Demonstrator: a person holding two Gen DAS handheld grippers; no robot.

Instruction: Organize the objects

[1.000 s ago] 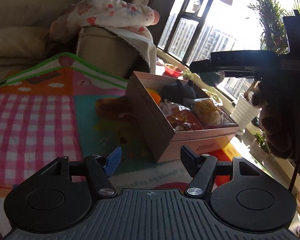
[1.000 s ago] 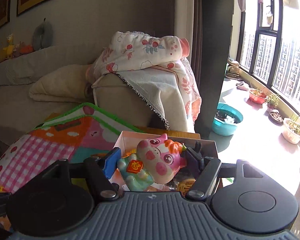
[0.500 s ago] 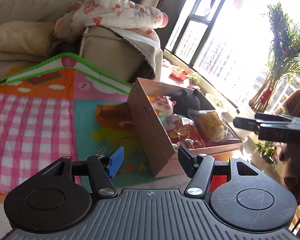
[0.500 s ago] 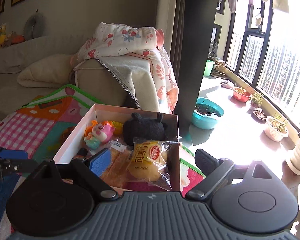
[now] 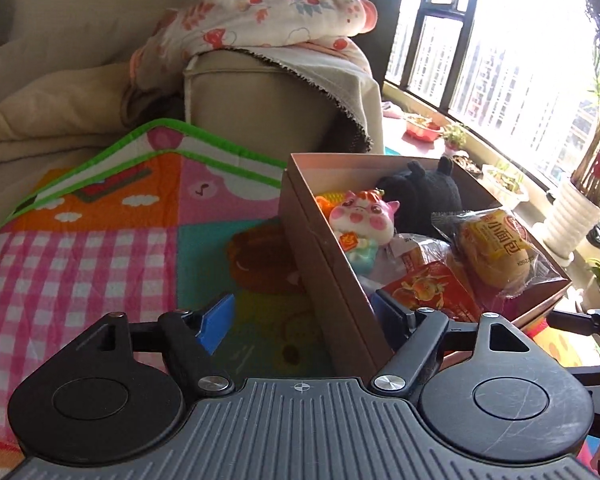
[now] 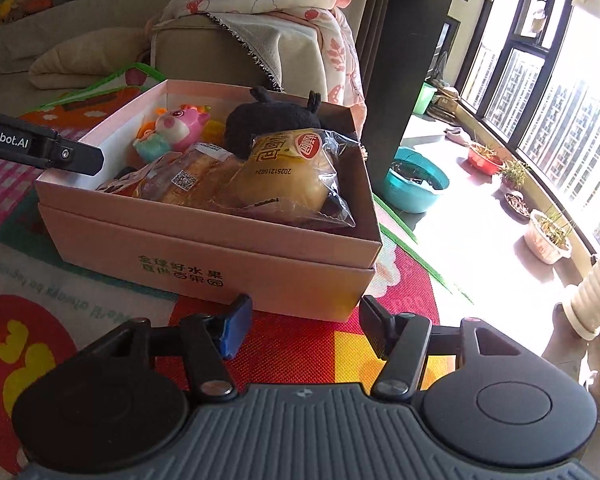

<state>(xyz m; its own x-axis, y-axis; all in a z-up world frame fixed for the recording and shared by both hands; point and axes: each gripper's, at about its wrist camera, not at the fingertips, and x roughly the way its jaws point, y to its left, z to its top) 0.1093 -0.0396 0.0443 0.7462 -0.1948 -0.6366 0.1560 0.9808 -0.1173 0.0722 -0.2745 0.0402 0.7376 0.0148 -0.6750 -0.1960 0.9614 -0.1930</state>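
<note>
An open pink cardboard box (image 5: 332, 276) (image 6: 220, 264) stands on the play mat. It holds a pink pig toy (image 5: 360, 220) (image 6: 180, 130), a black plush (image 5: 420, 196) (image 6: 272, 124), a bagged bun (image 5: 496, 248) (image 6: 284, 176) and a red snack pack (image 5: 428, 292). My left gripper (image 5: 306, 320) straddles the box's near side wall, jaws opening, pads off the card; one of its fingers (image 6: 40, 148) shows in the right wrist view. My right gripper (image 6: 305, 330) hangs low before the box's printed front wall, jaws closing on nothing.
The colourful play mat (image 5: 100, 248) (image 6: 300, 352) spreads around the box. A sofa arm with a flowered blanket (image 5: 268, 32) rises behind it. Plant pots (image 6: 548, 236) and a teal basin (image 6: 416, 184) line the sunny window ledge to the right.
The right gripper let the pig toy go into the box, then sank in front of the box with narrower jaws. The left gripper moved up to the box and now straddles its wall.
</note>
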